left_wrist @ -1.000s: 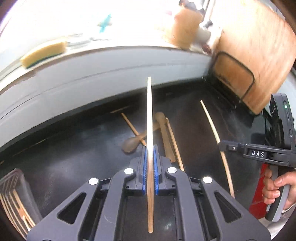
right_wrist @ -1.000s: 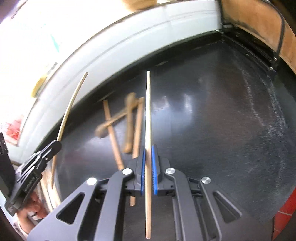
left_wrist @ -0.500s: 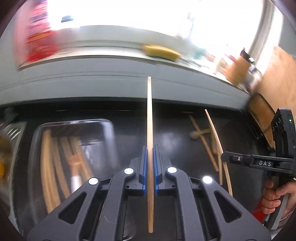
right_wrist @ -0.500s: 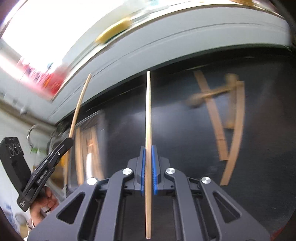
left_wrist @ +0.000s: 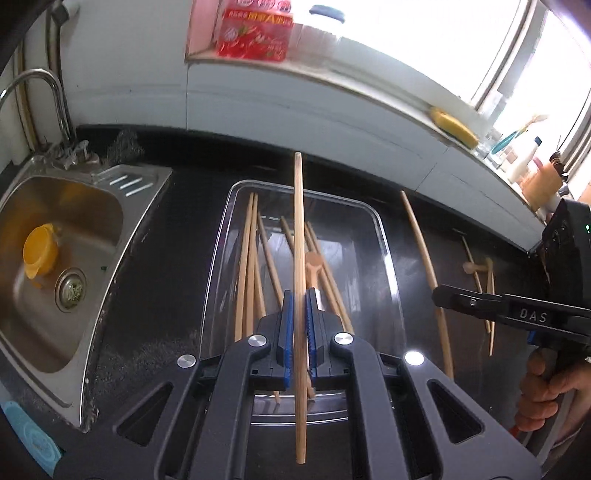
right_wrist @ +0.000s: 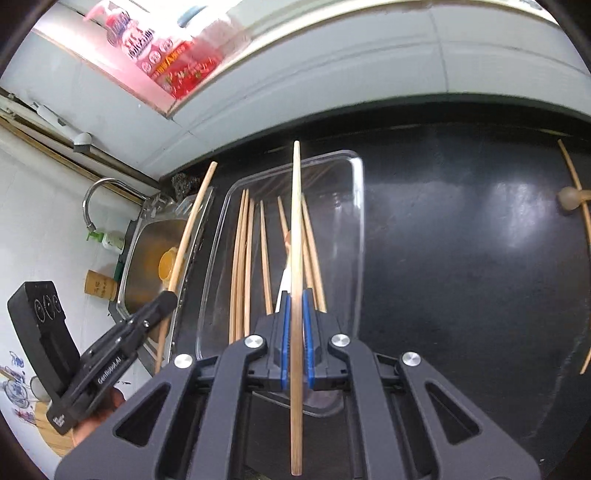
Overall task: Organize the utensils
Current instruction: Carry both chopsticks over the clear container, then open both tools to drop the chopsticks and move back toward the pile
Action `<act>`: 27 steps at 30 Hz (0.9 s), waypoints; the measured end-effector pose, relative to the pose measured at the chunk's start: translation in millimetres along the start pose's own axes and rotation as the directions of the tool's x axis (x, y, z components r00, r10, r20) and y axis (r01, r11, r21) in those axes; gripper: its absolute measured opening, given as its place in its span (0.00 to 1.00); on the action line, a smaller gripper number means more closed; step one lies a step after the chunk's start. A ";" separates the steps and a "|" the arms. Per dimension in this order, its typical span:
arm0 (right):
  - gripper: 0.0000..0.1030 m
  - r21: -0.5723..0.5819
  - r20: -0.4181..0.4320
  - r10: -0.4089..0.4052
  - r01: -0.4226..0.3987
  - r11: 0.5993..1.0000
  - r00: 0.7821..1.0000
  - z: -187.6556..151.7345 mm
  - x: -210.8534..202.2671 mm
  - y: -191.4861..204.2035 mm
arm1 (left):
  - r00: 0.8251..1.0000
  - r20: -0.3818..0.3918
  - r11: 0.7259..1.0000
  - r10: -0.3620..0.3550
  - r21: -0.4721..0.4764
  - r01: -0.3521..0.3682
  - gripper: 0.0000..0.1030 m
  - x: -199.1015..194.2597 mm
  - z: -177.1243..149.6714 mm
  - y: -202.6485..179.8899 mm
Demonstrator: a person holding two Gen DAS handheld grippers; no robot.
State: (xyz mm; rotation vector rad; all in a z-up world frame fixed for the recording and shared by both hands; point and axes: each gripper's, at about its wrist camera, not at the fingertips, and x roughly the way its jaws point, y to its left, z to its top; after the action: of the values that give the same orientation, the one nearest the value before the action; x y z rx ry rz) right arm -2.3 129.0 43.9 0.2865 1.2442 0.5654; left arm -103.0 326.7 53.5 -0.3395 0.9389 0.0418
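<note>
My left gripper (left_wrist: 298, 321) is shut on a wooden chopstick (left_wrist: 298, 221) and holds it lengthwise above a clear plastic tray (left_wrist: 388, 258). The tray holds several chopsticks (left_wrist: 245, 266) and a wooden spoon (left_wrist: 313, 264). My right gripper (right_wrist: 295, 325) is shut on another chopstick (right_wrist: 295, 221), also over the tray (right_wrist: 356, 221). Each gripper shows in the other's view: the right one (left_wrist: 443, 297) at the tray's right, the left one (right_wrist: 168, 297) at its left. A few wooden utensils (left_wrist: 480, 269) lie on the black counter far right.
A steel sink (left_wrist: 66, 236) with a yellow lid (left_wrist: 38, 254) and a tap (left_wrist: 55, 92) lies left of the tray. A white tiled wall (left_wrist: 295, 103) runs behind the counter, with a red package (left_wrist: 255, 33) and a yellow sponge (left_wrist: 452, 125) on the sill.
Both grippers have swung left from the loose utensils to above the tray, each still holding its chopstick. The sink has come into view.
</note>
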 end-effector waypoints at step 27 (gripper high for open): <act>0.93 -0.136 0.171 -0.274 0.298 0.945 0.946 -20.6 -20.4 -55.5 | 0.987 0.082 0.990 0.138 -0.001 -0.138 0.94 6.5 52.2 -42.2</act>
State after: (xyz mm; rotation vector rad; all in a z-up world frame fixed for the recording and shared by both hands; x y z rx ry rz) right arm -12.2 69.8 26.2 0.0093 1.0636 0.3814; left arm -50.6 302.0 87.9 -0.2663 0.8799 0.1794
